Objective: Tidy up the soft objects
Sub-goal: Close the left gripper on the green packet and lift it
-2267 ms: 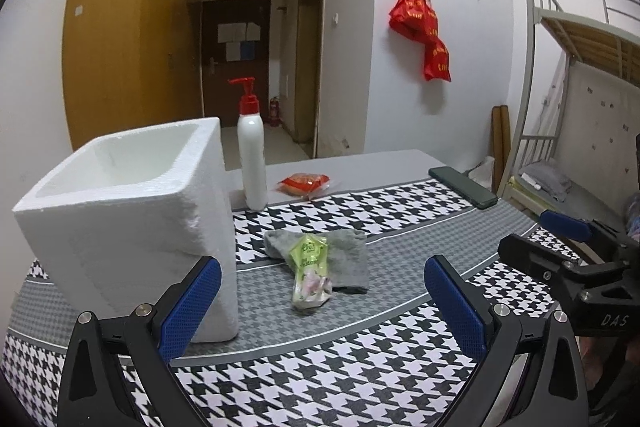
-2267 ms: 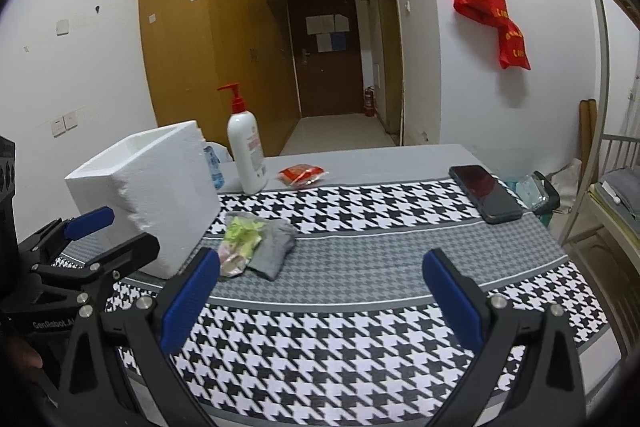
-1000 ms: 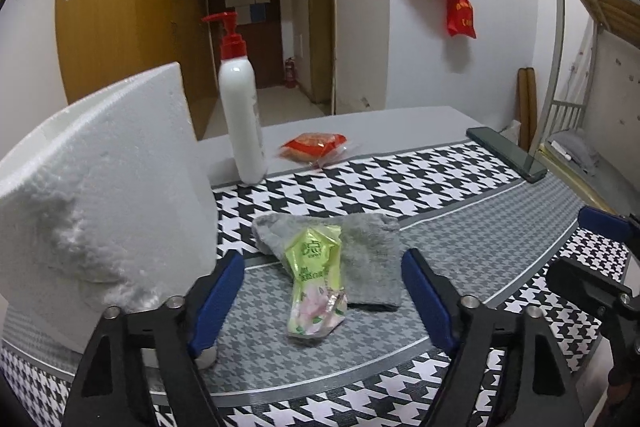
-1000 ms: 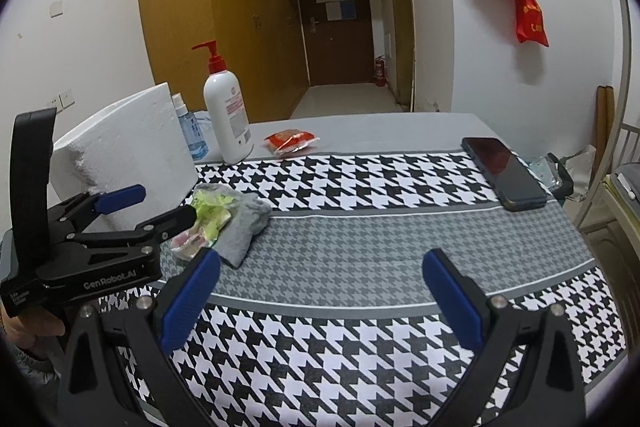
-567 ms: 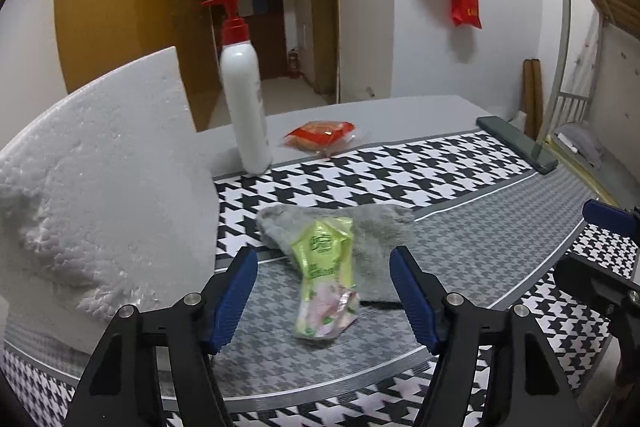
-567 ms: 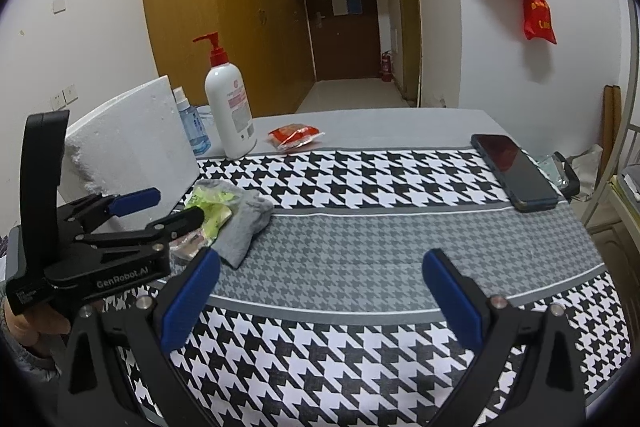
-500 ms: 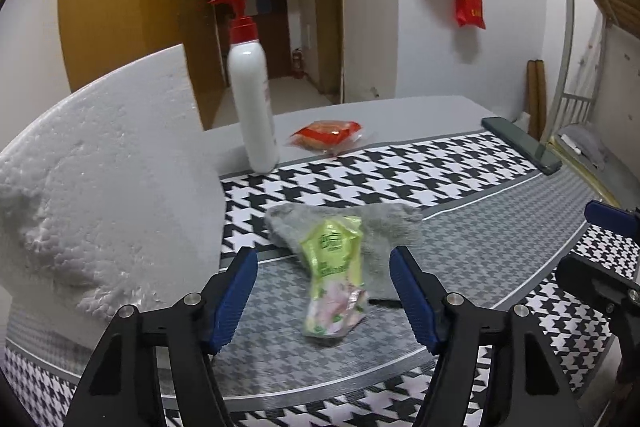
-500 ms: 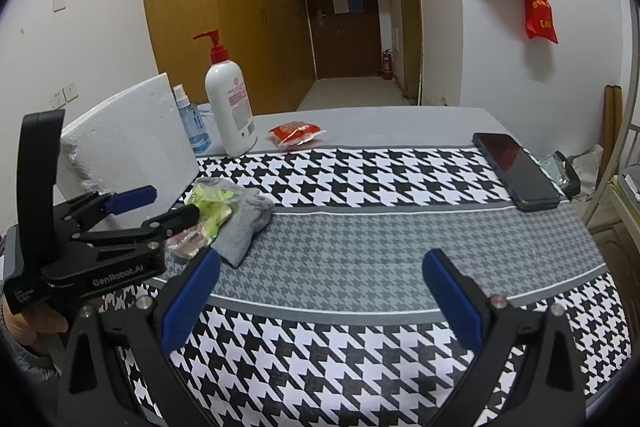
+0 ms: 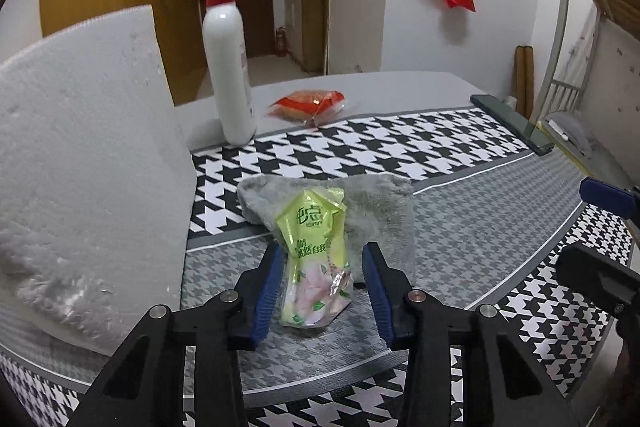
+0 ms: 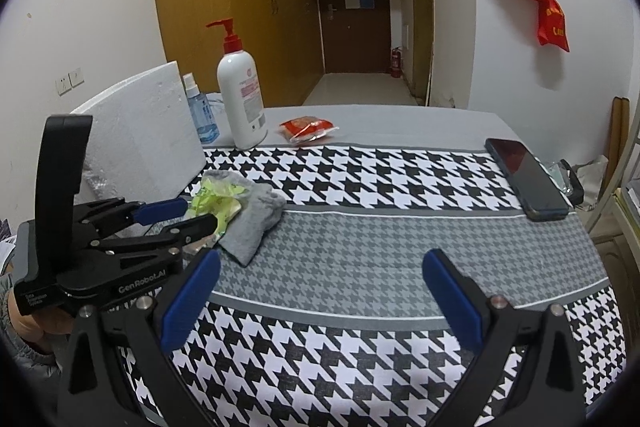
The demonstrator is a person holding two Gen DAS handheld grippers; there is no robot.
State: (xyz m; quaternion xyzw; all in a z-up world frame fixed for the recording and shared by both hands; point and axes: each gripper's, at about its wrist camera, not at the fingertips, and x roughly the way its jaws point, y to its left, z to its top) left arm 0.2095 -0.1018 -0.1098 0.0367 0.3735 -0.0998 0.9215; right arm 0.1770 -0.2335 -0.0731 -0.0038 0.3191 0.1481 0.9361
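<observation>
A green soft packet [image 9: 314,259] lies on a folded grey cloth [image 9: 376,211] on the houndstooth tablecloth, next to a white foam box [image 9: 80,163]. My left gripper [image 9: 320,277] straddles the packet's lower half, its blue pads close on both sides; a small gap still shows. In the right wrist view the left gripper [image 10: 186,213] sits at the packet [image 10: 218,205] and cloth [image 10: 256,223]. My right gripper [image 10: 320,299] is wide open and empty over the near table.
A white pump bottle [image 9: 228,75] and a red snack packet [image 9: 308,103] stand behind the cloth. A blue spray bottle [image 10: 198,115] is by the foam box [image 10: 140,131]. A dark phone [image 10: 524,179] lies at the right edge.
My left gripper has moved forward and down to the green packet and its jaws have narrowed around it. My right gripper has stayed open and nearly still.
</observation>
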